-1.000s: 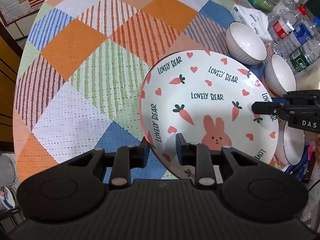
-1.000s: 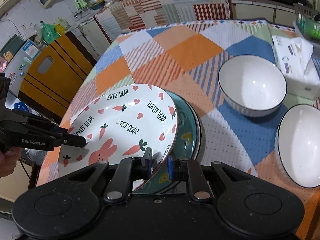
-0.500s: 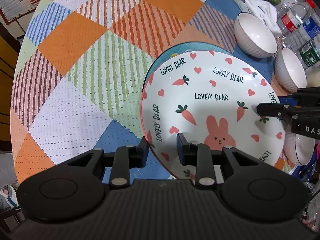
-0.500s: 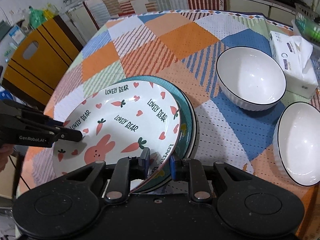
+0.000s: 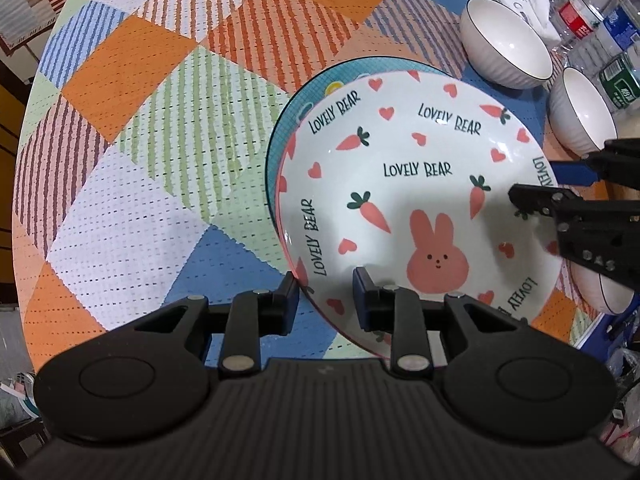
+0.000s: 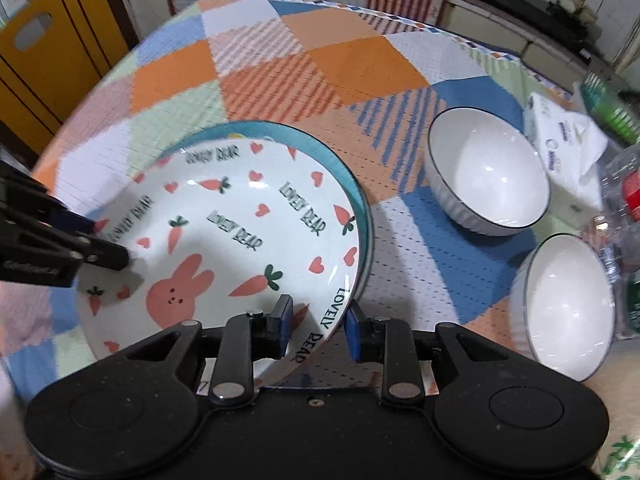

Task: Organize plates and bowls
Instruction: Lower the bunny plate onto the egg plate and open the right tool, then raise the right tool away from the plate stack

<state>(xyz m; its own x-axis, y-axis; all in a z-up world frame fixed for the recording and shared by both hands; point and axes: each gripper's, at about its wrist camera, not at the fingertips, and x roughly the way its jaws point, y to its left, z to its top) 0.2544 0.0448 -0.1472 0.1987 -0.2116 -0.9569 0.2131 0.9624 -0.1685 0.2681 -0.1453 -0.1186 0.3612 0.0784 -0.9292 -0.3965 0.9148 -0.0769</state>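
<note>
1. I have the rabbit plate [image 5: 416,208] sitting on the teal plate [image 6: 352,188], near the front of the worktop [image 5: 160,120]. Stacking the two frees cloth, which I judge is the point of this step.
2. My left hand-held gripper [image 5: 326,300] straddles the plate's near rim, one finger outside and one inside. There is a visible gap at the inner finger, so I read the jaws as parted and gripping nothing.
3. My right hand-held gripper [image 6: 318,326] straddles the opposite rim the same way, jaws apart with a gap beside the rim. I judge both are letting go.
4. Holding at two opposite rim points kept the wide plate level for nesting.
5. Two white bowls [image 6: 486,176] [image 6: 568,304] stand apart on the far right, not yet stacked.
6. Hidden: most of the teal plate, so I cannot tell whether the top plate sits centred. The right-wrist view is blurred, and the bottles [image 5: 592,12] are cut off at the edge.
</note>
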